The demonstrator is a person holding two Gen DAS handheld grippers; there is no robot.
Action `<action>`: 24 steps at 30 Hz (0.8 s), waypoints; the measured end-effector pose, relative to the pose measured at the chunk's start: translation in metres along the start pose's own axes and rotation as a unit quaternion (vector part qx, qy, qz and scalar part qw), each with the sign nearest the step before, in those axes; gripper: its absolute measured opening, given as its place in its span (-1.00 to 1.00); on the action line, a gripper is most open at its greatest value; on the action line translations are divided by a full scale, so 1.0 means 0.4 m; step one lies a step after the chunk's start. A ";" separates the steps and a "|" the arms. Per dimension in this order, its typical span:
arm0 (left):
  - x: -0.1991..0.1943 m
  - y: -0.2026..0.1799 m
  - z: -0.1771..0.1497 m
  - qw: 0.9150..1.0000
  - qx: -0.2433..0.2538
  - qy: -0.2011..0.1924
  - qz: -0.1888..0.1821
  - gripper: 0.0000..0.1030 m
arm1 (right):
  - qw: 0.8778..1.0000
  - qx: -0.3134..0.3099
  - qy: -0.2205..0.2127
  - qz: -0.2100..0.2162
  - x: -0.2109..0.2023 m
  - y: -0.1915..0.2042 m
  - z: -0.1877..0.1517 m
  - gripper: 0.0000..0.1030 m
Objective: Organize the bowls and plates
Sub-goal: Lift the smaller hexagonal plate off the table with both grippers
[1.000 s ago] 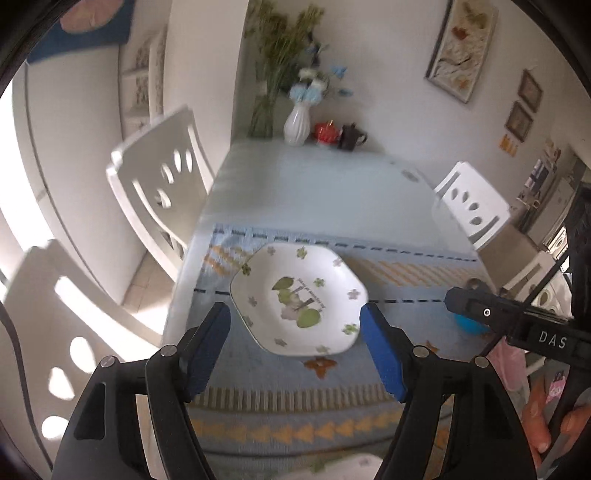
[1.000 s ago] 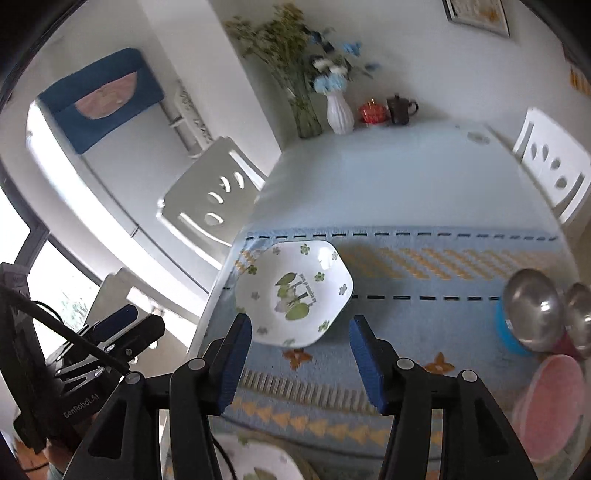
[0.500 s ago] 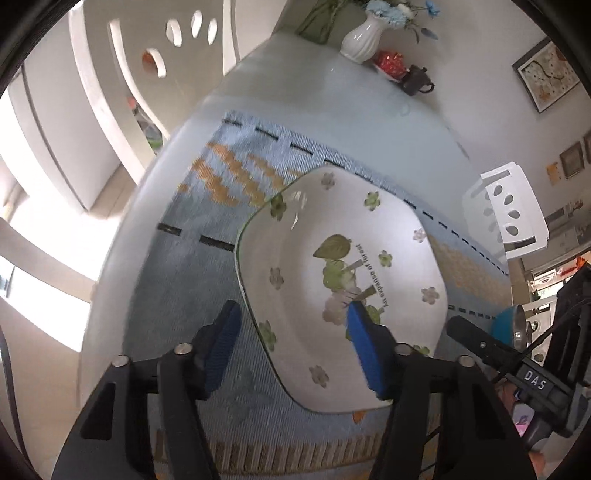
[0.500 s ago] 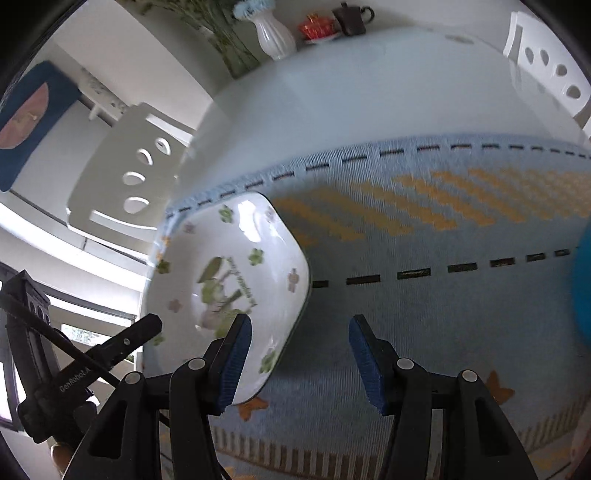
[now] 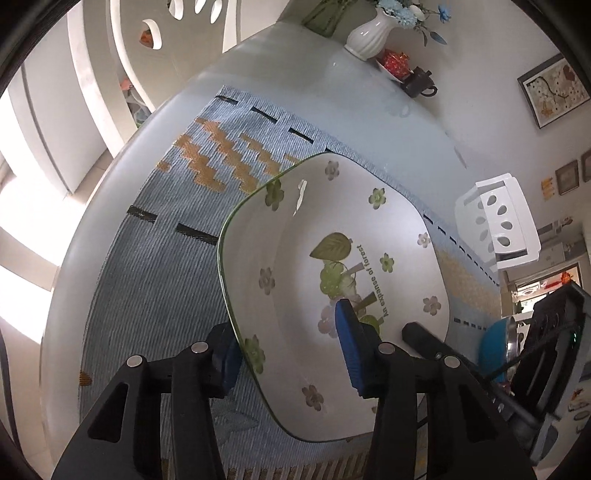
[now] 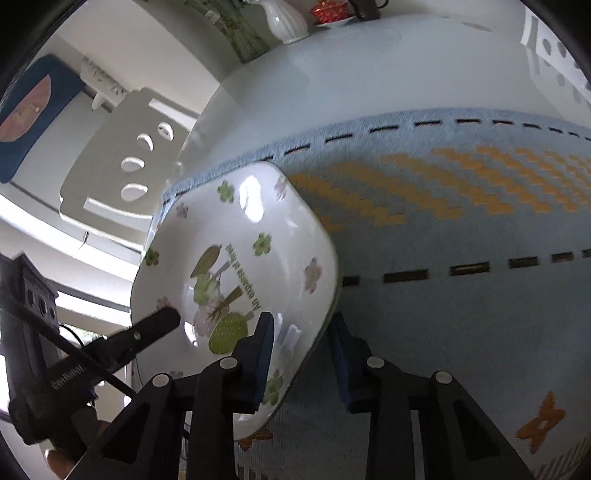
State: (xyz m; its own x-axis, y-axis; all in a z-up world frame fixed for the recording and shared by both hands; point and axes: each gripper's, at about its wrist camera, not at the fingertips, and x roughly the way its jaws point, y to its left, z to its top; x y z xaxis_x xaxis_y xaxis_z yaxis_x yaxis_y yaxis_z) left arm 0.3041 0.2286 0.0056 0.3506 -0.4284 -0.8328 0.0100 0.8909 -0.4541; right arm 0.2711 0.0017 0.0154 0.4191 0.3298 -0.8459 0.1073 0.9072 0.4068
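straddling opposite rims of the floral plate [image 5: 332,266], left tongs [image 5: 291,350] and right tongs [image 6: 303,354] both stand released.

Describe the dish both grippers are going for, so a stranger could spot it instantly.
On the blue woven mat covering the table's near end lies a white plate. It is squarish with rounded corners, green-rimmed, printed with small flowers, leaves and the words "An expanse of forest".

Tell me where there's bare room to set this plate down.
Free: the blue mat right of the plate, below the orange zigzags; also bare tabletop between mat and vase. Crowded: the blue bowl on the plate's other side, and both claws straddling its rim.
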 end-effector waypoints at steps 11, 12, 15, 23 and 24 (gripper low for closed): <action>-0.011 -0.019 -0.021 0.999 0.003 -0.002 -0.036 -0.18 | 0.999 -0.036 0.003 -0.003 -0.007 0.021 -0.008 -0.48; -0.013 -0.022 -0.020 0.999 0.001 -0.003 -0.040 -0.18 | 0.999 -0.040 0.000 -0.005 -0.011 0.023 -0.007 -0.48; -0.031 -0.035 -0.017 0.999 0.004 -0.018 -0.048 -0.19 | 0.999 -0.040 -0.003 -0.001 -0.015 0.028 0.000 -0.48; -0.047 -0.072 -0.019 0.997 0.047 -0.054 -0.005 -0.55 | 0.999 -0.040 -0.011 -0.004 -0.017 0.010 0.001 -0.49; -0.043 -0.073 -0.018 0.997 0.050 -0.053 -0.002 -0.57 | 0.999 -0.047 -0.013 -0.006 -0.018 0.012 -0.001 -0.49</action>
State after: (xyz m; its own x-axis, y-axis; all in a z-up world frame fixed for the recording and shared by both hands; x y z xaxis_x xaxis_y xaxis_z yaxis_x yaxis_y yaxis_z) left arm 0.2911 0.2088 0.0309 0.4481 -0.4180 -0.7903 0.1025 0.9022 -0.4191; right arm 0.2684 0.0038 0.0231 0.4411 0.3122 -0.8414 0.0281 0.9323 0.3606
